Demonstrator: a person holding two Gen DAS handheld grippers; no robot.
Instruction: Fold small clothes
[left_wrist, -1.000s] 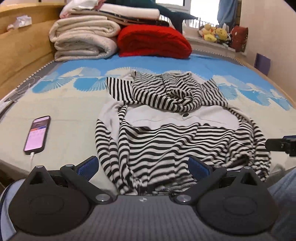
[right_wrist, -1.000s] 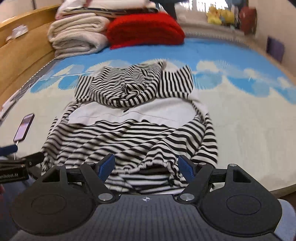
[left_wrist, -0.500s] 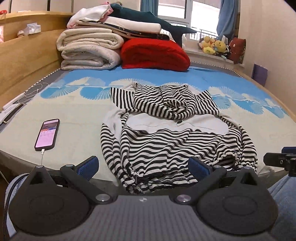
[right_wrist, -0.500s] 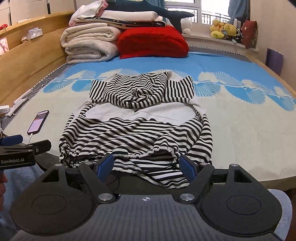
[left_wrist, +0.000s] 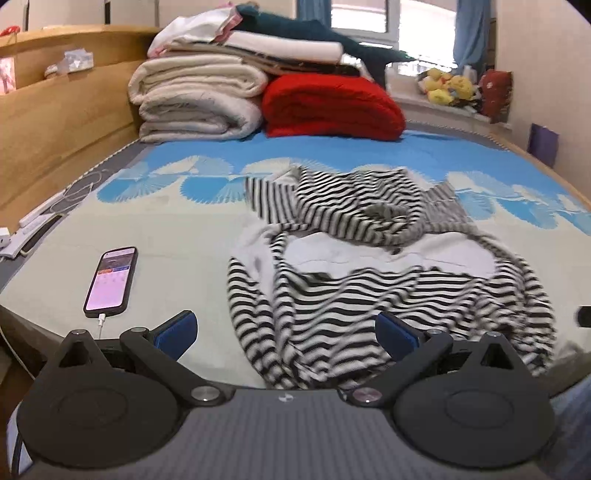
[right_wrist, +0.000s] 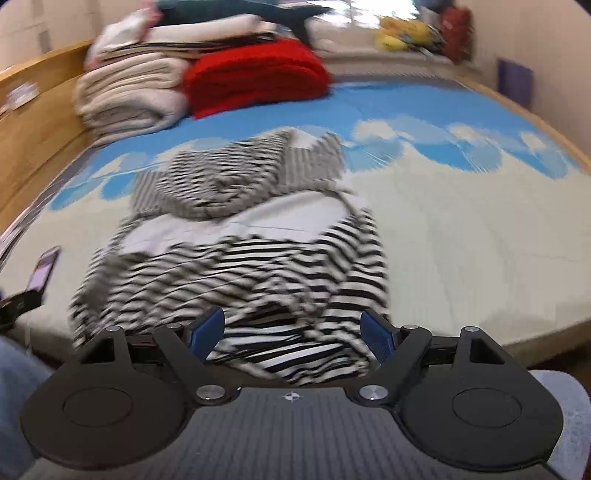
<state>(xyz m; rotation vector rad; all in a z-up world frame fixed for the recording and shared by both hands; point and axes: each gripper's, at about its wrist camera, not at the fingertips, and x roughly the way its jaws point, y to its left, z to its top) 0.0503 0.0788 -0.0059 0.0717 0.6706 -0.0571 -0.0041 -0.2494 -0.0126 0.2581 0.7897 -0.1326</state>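
A black-and-white striped hooded top (left_wrist: 388, 280) with a white band across its chest lies spread on the bed, hem towards me and hood at the far end. It also shows, blurred, in the right wrist view (right_wrist: 251, 258). My left gripper (left_wrist: 286, 332) is open and empty, just short of the hem's left part. My right gripper (right_wrist: 293, 332) is open and empty over the hem's right part. The tip of my left gripper shows at the left edge of the right wrist view (right_wrist: 18, 304).
A lit phone (left_wrist: 110, 282) on a charging cable lies left of the top. Folded cream quilts (left_wrist: 199, 99) and a red blanket (left_wrist: 332, 107) are stacked at the bed's far end. A wooden headboard (left_wrist: 55, 122) runs along the left. Power strips and cables (left_wrist: 37, 221) lie beside it.
Both grippers have moved forward and lower towards the top's hem. The right view has swung and is blurred. Both stay open and the top has not moved.
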